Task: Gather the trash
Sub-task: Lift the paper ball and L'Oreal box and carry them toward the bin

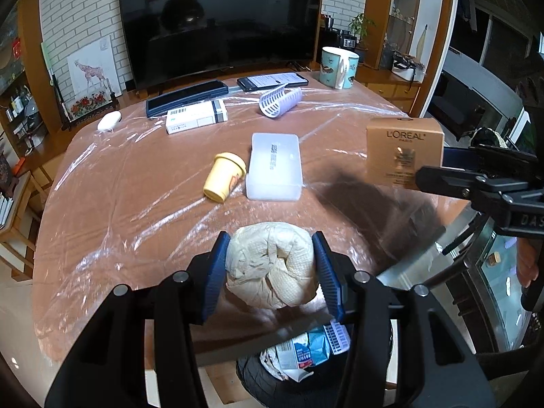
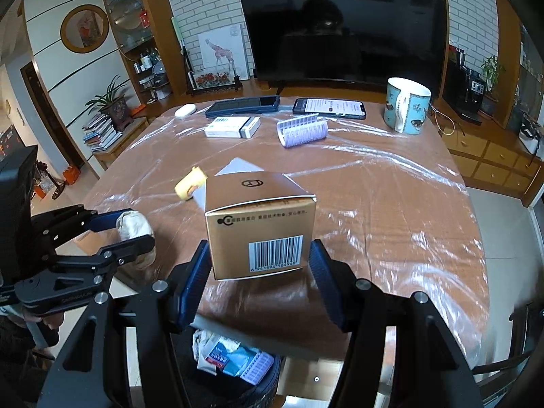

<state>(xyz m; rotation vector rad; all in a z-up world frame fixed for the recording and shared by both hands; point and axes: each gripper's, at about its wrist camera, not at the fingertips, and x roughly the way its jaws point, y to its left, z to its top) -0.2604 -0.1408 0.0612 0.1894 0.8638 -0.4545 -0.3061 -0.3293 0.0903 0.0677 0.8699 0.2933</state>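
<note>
The left gripper [image 1: 270, 268] has its fingers clamped on a crumpled paper wad [image 1: 270, 268], held over the near counter [image 1: 136, 204] edge. The right gripper [image 2: 260, 272] has its fingers closed on a gold carton [image 2: 260, 227]; its own view shows the barcode face, while the left view shows the L'Oréal front. Below both pairs of fingers sits a black bin [image 2: 238, 387] with wrappers inside. Beyond the fingertips lie a yellow cup [image 1: 224, 176] and a translucent case [image 1: 274, 166].
</note>
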